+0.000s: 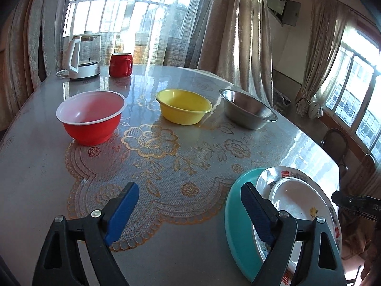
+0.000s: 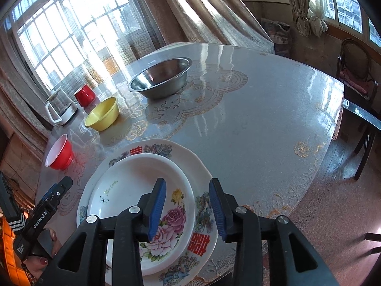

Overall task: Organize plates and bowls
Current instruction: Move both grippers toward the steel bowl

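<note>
Plates stacked, bowls still to gather

Both tongs, left tongs [image 1: 189,212] and right tongs [image 2: 188,205], are spread and pinch nothing; the right hang over the plate stack [image 2: 204,166] at the table's [image 2: 250,124] near edge — three plates. Next, I judge: nest the three bowls — red bowl [image 1: 91,116], yellow bowl [image 1: 183,106], steel bowl [image 1: 247,112] — standing apart in a row
</note>
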### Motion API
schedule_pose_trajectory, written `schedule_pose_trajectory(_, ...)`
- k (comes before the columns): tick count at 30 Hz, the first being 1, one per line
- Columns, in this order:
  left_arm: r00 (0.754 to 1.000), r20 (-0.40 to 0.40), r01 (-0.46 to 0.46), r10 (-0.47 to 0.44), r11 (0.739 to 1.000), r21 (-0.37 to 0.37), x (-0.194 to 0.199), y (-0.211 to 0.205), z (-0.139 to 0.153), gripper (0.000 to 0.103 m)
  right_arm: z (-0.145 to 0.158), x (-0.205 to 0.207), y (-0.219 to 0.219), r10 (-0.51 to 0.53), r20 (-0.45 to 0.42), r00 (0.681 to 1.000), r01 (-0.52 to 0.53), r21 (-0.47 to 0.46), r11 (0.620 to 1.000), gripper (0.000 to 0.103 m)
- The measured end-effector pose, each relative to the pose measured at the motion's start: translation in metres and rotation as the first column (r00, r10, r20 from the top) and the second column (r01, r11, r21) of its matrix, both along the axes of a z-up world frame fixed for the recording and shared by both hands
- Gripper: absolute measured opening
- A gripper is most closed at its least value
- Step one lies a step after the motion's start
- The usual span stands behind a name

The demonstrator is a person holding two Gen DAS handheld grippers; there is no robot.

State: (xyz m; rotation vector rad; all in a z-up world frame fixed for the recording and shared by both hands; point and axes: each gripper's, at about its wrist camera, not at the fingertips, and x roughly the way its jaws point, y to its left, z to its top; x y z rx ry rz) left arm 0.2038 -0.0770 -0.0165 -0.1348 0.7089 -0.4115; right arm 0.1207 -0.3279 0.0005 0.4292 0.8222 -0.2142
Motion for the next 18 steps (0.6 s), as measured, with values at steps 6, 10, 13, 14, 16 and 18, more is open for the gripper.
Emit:
schedule_pose_trajectory(6,1.0,-0.02,-0.022,0.021,0.999,-0.027,0.003,0.007,-0.001,0.088,0.005,0.013,-0.033,-0.049,0.014,0.999,0.049,0.013,0.999,0.041)
schedule_pose_trajectory(10,1.0,-0.019,-0.006,0.006,1.0,-0.02,0.002,0.003,-0.001,0.088,0.003,0.028,-0.062,-0.085,0.007,0.996,0.084,0.036,0.996,0.055)
schedule_pose_trajectory(13,0.999,-0.035,-0.012,0.011,1.0,-0.013,0.005,0.002,-0.003,0.088,0.0,0.042,-0.083,-0.087,-0.007,0.996,0.087,0.04,0.995,0.06)
schedule_pose_trajectory(14,0.999,-0.031,-0.016,0.016,1.0,-0.009,0.006,0.002,-0.002,0.088,-0.001,0.048,-0.089,-0.083,-0.013,0.996,0.083,0.035,0.996,0.06)
schedule_pose_trajectory(16,0.999,-0.01,-0.034,0.035,0.999,0.021,0.009,0.0,0.002,0.088,-0.004,0.063,-0.1,-0.068,-0.031,0.997,0.069,0.017,0.997,0.06)
schedule_pose_trajectory(18,0.999,-0.013,-0.037,0.038,0.998,0.044,0.016,-0.004,0.008,0.088,-0.007,0.079,-0.11,-0.053,-0.048,0.997,0.053,-0.001,0.999,0.06)
